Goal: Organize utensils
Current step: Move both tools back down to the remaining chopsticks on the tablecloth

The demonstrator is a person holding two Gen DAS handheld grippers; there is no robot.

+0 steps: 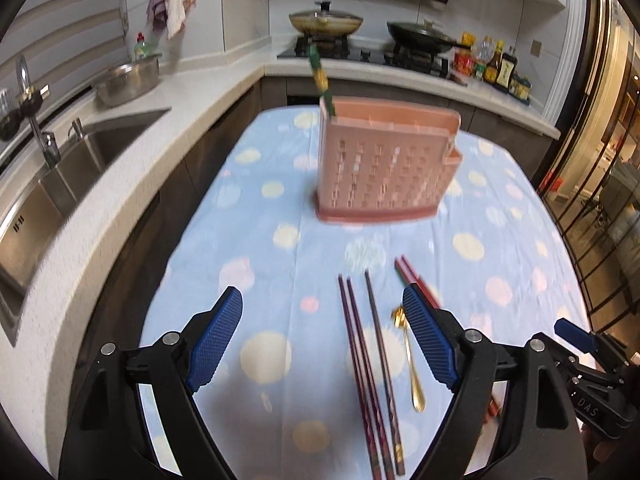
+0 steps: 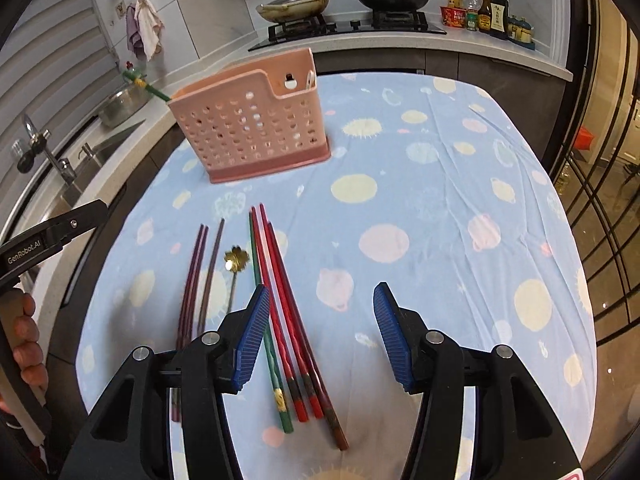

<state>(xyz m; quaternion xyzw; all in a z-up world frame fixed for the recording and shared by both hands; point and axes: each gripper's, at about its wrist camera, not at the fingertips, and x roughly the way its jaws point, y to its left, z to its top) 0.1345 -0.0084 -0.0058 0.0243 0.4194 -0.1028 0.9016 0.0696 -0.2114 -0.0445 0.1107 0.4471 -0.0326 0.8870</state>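
Two empty grippers, left gripper (image 1: 322, 340) wide, right gripper (image 2: 322, 336) half-open; you next needed the red chopsticks (image 2: 280, 292) for the holder (image 2: 250, 136) at 11 o'clock.

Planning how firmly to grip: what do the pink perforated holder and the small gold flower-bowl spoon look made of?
Pink perforated holder: looks like moulded plastic, matte, with even punched holes and thin uniform walls. Small gold flower-bowl spoon: probably gold-coloured metal, judging by its bright glint and thin handle; the blur leaves plated plastic possible.
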